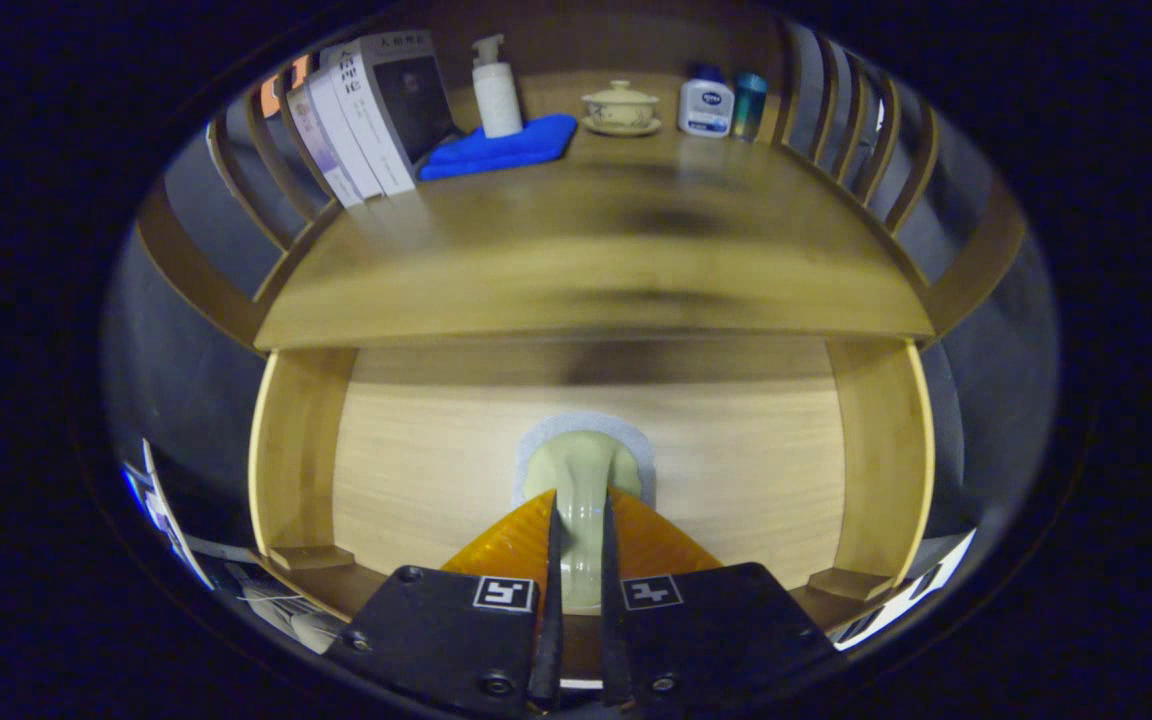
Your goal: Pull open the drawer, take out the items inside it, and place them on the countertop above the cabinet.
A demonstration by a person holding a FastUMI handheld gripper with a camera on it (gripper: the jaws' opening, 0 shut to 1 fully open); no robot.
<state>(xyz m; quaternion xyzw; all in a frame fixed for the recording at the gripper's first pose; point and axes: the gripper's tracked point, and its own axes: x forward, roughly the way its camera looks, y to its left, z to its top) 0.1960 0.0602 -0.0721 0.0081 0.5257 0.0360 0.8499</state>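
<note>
Labels first: the books [361, 120] leaning at the back left of the countertop [586, 270] carry printed characters on their spines, but they are too small and blurred for me to make out. The small white bottle [705, 106] at the back right has a dark blue label patch, and I cannot make out its wording. Next to it stands a teal can [749, 104]. There is also a white pump bottle [495, 88] sitting on a blue cloth [501, 148], and a cream lidded cup [621, 106] on its saucer between the cloth and the small bottle.

Now my gripper [579, 560]: the two fingers are drawn close together, with a narrow slot left between them, and they are clamped on the pale green handle [584, 490] of the drawer [586, 460]. The handle sits on a grey backing plate, right between my fingers and running just ahead of them.

The handle's long axis runs straight along my fingers, pointing from the tips toward the drawer front. The drawer's light wood front faces me squarely, directly below the countertop edge, with the cabinet's side posts [301, 450] on either side.
</note>
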